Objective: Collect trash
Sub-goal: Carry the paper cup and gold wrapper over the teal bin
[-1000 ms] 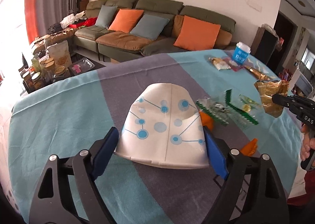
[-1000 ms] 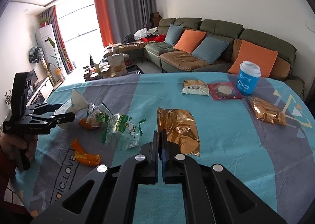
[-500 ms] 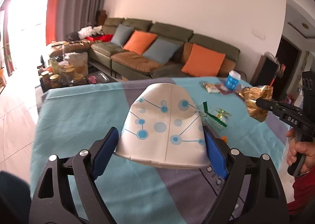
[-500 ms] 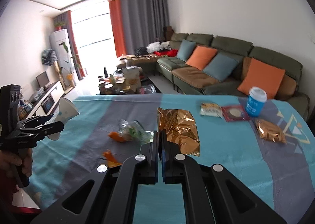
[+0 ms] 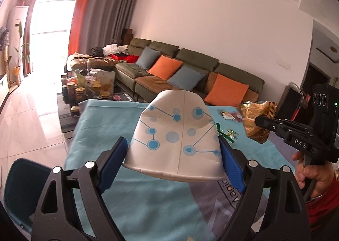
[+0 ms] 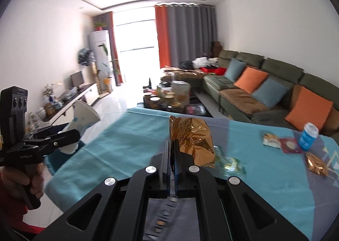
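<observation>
Our left gripper (image 5: 172,164) holds its blue fingers (image 5: 111,163) wide, clamped on the flanks of a squashed white paper cup (image 5: 175,141) printed with blue dots and lines; our right gripper (image 6: 172,156) has its fingers pressed together on the edge of a crinkled gold foil wrapper (image 6: 193,142), which stands up from the pinch. Both pieces hang in the air above the near end of the surface (image 5: 110,122), a table under a teal and grey cloth. A dark blue bin (image 5: 20,186) shows at the lower left of the left wrist view, beside the table edge and below the cup; what lies inside it we cannot tell. By our reading, collection is partly done: two items are lifted but neither is yet in a container. Left on the cloth are a green-edged clear wrapper (image 6: 229,161), a second gold foil packet (image 6: 316,163), a small pale snack packet (image 6: 271,140) and a dark red packet (image 6: 290,145) just beside it. A blue cup with a white lid (image 6: 308,138) stands upright near them at the far edge; whether it counts as trash we cannot say. Behind the table, a green sofa (image 6: 273,90) with orange and blue cushions lines the wall.
</observation>
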A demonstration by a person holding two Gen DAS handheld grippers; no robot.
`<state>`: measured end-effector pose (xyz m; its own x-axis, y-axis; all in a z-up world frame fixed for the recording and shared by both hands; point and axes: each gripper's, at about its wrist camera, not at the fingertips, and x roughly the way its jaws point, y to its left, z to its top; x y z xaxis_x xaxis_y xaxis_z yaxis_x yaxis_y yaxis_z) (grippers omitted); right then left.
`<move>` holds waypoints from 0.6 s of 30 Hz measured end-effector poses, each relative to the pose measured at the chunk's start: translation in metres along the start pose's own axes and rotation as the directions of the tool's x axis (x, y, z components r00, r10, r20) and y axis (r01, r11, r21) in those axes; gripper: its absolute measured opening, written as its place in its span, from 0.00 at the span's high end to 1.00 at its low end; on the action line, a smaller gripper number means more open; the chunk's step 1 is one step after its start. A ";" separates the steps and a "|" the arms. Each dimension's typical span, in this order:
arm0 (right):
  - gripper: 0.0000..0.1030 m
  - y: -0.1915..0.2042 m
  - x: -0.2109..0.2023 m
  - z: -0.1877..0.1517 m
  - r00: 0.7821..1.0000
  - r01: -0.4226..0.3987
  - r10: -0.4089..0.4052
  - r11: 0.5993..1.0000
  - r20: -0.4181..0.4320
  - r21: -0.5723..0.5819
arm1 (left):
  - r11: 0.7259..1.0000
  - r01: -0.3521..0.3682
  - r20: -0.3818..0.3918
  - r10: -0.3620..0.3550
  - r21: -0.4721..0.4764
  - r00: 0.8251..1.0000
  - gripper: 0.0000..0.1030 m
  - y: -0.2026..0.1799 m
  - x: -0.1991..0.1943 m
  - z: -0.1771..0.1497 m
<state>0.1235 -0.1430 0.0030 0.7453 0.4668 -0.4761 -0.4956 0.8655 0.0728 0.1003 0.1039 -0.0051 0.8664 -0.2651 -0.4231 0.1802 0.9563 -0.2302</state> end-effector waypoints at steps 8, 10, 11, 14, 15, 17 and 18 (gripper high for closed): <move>0.99 0.058 0.002 0.016 0.991 -0.130 0.132 0.988 0.025 -0.078 | 0.997 -0.069 0.059 0.071 -0.045 0.996 0.19 0.021 -0.066 -0.014; 0.99 0.072 0.004 0.019 0.987 -0.156 0.159 0.983 0.025 -0.097 | 0.995 -0.085 0.067 0.089 -0.056 0.994 0.19 0.026 -0.080 -0.018; 0.99 0.077 0.005 0.020 0.984 -0.170 0.174 0.980 0.025 -0.106 | 0.994 -0.094 0.071 0.098 -0.059 0.993 0.19 0.028 -0.085 -0.018; 0.99 0.095 0.009 0.024 0.976 -0.213 0.218 0.968 0.020 -0.130 | 0.989 -0.131 0.087 0.137 -0.072 0.987 0.19 0.034 -0.104 -0.022; 0.99 0.103 0.012 0.026 0.971 -0.233 0.237 0.962 0.016 -0.141 | 0.987 -0.142 0.092 0.149 -0.078 0.985 0.18 0.036 -0.111 -0.024; 0.99 0.113 0.015 0.028 0.966 -0.254 0.259 0.954 0.010 -0.159 | 0.980 -0.176 0.101 0.185 -0.093 0.977 0.18 0.044 -0.127 -0.028; 0.99 0.118 0.018 0.029 0.962 -0.267 0.272 0.949 0.006 -0.167 | 0.977 -0.188 0.104 0.198 -0.098 0.975 0.18 0.046 -0.132 -0.030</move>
<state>0.0912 -0.0269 0.0287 0.5852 0.6857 -0.4328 -0.7441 0.6663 0.0495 -0.0198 0.1796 0.0139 0.9286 -0.0565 -0.3666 -0.0321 0.9723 -0.2314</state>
